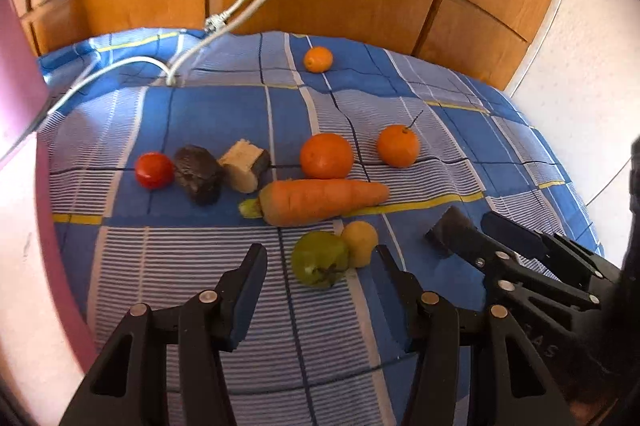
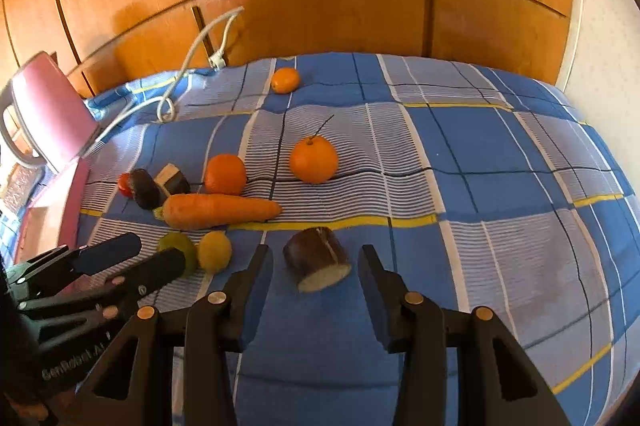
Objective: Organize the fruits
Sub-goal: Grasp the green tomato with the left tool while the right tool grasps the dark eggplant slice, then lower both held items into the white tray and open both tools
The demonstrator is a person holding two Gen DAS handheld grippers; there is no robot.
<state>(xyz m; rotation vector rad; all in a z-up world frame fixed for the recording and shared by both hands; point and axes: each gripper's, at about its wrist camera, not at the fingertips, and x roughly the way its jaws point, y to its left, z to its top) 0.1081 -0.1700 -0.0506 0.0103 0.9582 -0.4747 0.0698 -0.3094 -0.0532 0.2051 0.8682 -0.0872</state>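
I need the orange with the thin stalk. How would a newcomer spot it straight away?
Start at the blue checked bedspread and find the long orange carrot lying across it. Behind the carrot's pointed end sit two round oranges; take the one farther from the carrot, the round orange with the thin dark stalk. Its neighbour, the stalkless orange, is bare on top.

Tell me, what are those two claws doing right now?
Left claw open around green fruit. Right claw open around eggplant chunk. Nothing gripped. Lemon touching green fruit.
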